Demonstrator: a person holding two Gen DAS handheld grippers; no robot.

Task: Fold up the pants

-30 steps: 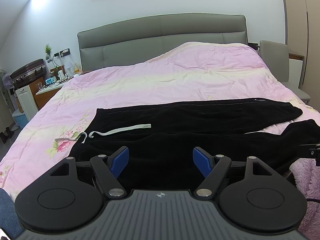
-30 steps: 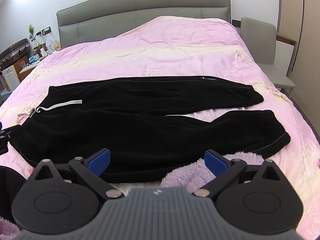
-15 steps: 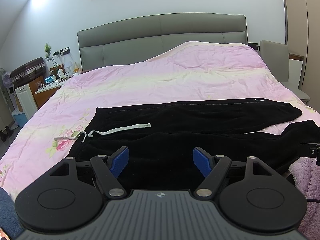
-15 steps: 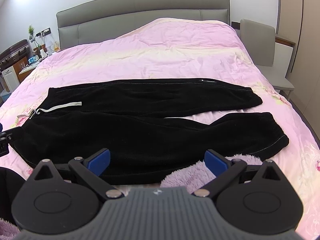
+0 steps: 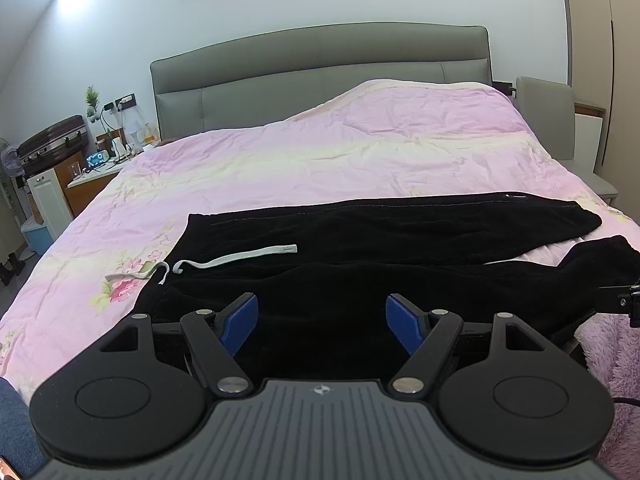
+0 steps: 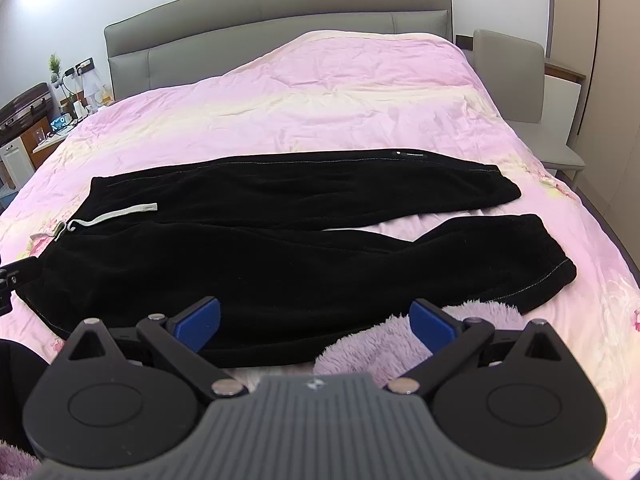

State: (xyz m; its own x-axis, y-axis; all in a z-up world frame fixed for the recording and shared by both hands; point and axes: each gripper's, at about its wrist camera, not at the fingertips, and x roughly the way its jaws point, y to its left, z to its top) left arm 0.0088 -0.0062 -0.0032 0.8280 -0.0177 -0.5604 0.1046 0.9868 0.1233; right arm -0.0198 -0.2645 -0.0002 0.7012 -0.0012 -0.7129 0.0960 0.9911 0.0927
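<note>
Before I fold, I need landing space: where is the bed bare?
Bare quilt runs between the headboard and the pants; a thin strip shows between the two legs near the cuffs. The near edge is crowded by a purple fluffy blanket under the right claw.

Pants [image 6: 256, 248] lie crosswise on the bed [image 6: 320, 92], waist left, legs right, one leg behind the other. Headboard [image 6: 280, 12] behind; nightstand [image 5: 96, 176] left, chair [image 6: 516, 80] right.
</note>
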